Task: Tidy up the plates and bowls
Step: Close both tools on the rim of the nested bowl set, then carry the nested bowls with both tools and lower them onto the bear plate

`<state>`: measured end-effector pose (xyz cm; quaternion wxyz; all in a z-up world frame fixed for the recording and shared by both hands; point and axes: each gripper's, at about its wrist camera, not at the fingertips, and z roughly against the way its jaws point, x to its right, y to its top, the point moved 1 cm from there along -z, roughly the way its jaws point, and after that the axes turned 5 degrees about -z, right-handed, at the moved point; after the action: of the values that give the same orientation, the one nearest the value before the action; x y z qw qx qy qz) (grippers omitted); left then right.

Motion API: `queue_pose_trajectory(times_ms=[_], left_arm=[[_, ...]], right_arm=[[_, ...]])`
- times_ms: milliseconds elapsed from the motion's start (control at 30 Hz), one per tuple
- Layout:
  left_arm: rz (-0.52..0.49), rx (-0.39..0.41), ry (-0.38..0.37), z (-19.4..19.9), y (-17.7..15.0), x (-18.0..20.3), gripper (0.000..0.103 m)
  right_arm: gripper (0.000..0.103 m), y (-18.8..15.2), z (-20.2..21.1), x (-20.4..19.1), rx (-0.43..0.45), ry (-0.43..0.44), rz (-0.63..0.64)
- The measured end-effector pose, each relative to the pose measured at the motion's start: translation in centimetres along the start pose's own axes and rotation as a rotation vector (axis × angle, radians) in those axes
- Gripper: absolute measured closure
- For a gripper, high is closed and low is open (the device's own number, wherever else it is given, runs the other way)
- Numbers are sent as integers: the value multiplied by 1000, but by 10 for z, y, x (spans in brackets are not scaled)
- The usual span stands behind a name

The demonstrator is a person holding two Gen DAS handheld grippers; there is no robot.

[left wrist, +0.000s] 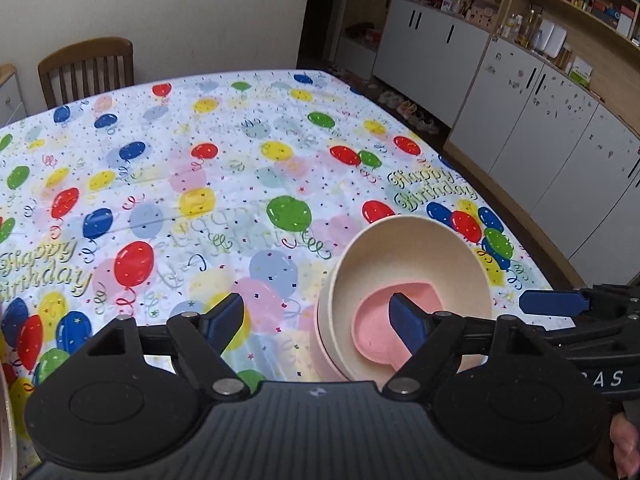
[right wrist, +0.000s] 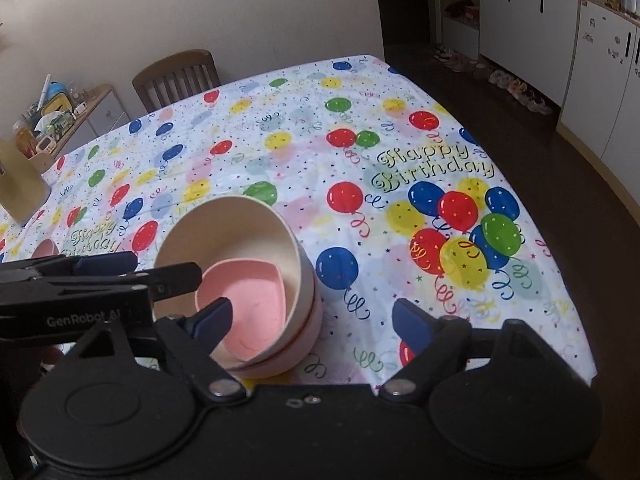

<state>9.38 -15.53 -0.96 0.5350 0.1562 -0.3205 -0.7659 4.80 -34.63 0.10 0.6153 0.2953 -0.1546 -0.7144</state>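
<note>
With both sets of jaws apart and empty, the left gripper (left wrist: pixel 316 316) and right gripper (right wrist: pixel 310 316) flank the tilted bowl stack (right wrist: pixel 240 280) near the desk (left wrist: pixel 240 168) edge, so a careless nudge could tip it off.

The glossy, seemingly plastic tablecloth (left wrist: pixel 248 168) carries matt cream bowls (right wrist: pixel 236 236), a matt pink dish (right wrist: pixel 244 304) inside.

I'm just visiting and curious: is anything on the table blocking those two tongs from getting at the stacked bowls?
Nothing visible blocks them. The stacked bowls sit right under both open tongs, left tongs and right tongs. One finger of each is already in front of the pink dish inside the cream bowl. Around the stack there is only tablecloth.
</note>
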Motion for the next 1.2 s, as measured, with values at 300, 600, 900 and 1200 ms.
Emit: queue_pose_trajectory(times_ms=[300,600,900,1200], left_arm=[[15,-79,-60,-24,-7,-5,34],[15,-122,-106,-32,-11,-1,54],[15,-138,-120,-30,-11,2,63],[9,-143,-113,-22,-13,1,68]], right_arm=[[40,2,-19,1,-71,46,-10],[58,-4,-30,1,-126,79,-25],[69,-4,-29,-4,-127,71,-16],[80,-1,-21,-9,-98,35,5]])
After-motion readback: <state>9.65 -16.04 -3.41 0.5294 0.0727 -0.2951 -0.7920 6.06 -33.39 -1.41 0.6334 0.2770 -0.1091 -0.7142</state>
